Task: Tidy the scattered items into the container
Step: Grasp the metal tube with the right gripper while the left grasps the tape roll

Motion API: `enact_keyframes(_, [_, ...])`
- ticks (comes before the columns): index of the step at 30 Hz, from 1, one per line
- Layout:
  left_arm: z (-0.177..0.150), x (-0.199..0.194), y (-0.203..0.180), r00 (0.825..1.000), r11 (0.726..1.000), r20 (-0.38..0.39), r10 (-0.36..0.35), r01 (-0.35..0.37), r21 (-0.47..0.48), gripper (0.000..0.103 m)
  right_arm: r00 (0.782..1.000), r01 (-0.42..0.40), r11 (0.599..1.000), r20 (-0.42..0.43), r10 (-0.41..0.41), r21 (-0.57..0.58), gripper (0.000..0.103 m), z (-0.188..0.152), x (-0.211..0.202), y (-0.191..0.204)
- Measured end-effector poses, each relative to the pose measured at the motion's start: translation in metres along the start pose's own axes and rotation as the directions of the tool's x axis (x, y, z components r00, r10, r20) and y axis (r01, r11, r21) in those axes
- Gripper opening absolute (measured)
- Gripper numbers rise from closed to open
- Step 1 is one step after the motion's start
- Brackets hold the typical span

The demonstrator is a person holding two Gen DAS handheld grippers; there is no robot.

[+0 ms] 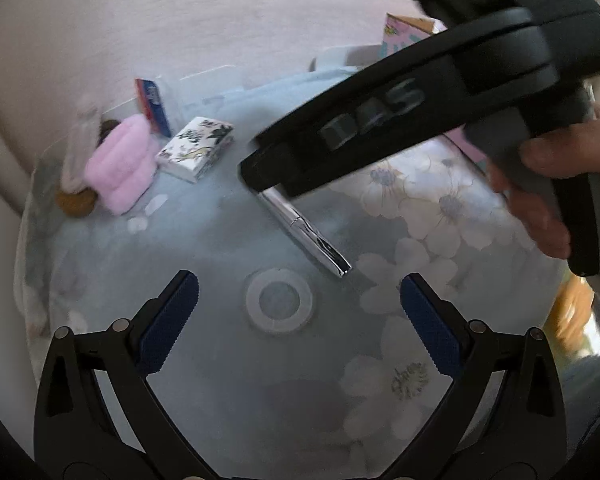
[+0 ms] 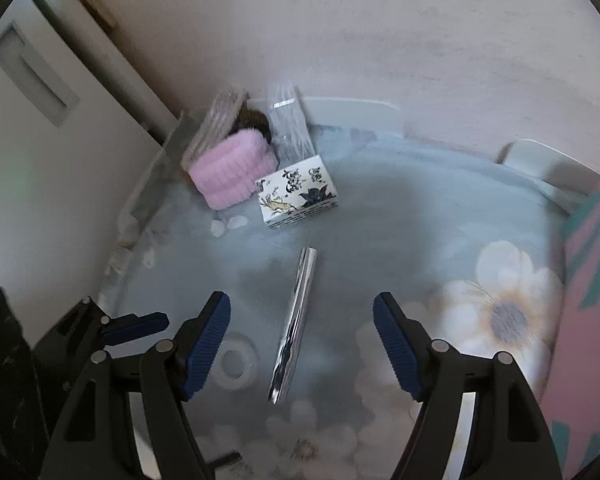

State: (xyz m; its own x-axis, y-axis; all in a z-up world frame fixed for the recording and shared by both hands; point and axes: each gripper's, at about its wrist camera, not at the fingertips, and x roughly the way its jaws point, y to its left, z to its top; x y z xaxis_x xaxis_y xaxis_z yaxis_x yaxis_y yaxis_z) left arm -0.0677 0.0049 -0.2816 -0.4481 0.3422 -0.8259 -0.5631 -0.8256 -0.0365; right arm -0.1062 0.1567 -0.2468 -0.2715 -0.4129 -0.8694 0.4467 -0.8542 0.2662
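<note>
Chrome gleams on the tube, which lies flat on the blue floral cloth covering the counter. In the right wrist view it runs lengthwise between the spread fingers of the right gripper, whose jaws stand wide and touch nothing. Just left of the tube's near end a pale ring lies flat on the cloth.

In the left wrist view the left gripper is also wide and holds nothing; the ring sits between its fingers and the tube lies just beyond, slanting away under the black body of the right gripper, held by a hand.

Farther back, a patterned white box rests on the cloth, touching a pink fluffy bundle. Behind these, clear packets lean toward the wall. A pink container shows at the right edge of the right view, well apart from the tube.
</note>
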Motion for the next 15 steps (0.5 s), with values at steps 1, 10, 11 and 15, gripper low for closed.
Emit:
enact_keyframes(1, [-0.001,0.003,-0.001,1.000,1.000,0.001,-0.008,0.008,0.010,0.101,1.000,0.018,1.000,-0.005,-0.018,-0.017,0.069,0.001,0.005,0.002])
enact_keyframes(10, [-0.007,0.019,-0.008,0.999,0.997,-0.012,-0.042,0.043,0.070,0.076,0.996,0.063,0.991,-0.063,-0.071,-0.115,0.030,-0.002,0.038,0.013])
enact_keyframes(11, [-0.007,0.019,-0.008,0.999,0.997,-0.007,-0.041,0.041,0.068,0.073,0.995,0.063,0.991,-0.069,-0.071,-0.117,0.028,-0.003,0.040,0.013])
enact_keyframes(15, [-0.009,0.015,-0.006,1.000,0.998,0.020,0.000,-0.002,0.066,0.037,0.995,0.073,0.987,-0.055,-0.081,-0.145,0.017,-0.007,0.039,0.014])
